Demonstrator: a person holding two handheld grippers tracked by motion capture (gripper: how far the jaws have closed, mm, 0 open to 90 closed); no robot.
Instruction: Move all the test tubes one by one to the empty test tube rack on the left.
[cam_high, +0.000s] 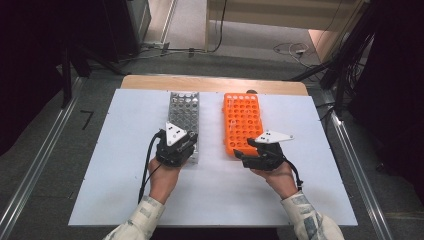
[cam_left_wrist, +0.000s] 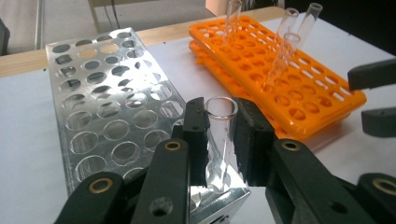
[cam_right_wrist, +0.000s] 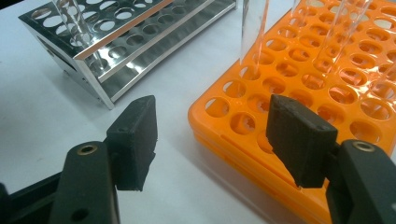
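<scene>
A silver metal tube rack and an orange plastic rack lie side by side on the white board. My left gripper hovers over the metal rack's near right corner. In the left gripper view it is shut on a clear glass test tube, whose lower end dips into the metal rack at that corner. My right gripper is open over the near left corner of the orange rack, with nothing between its jaws. Several clear tubes stand in the orange rack's far holes.
The white board lies on a wooden table, with bare board in front of and beside the racks. Metal rails run along both sides. Cables lie on the floor beyond the table.
</scene>
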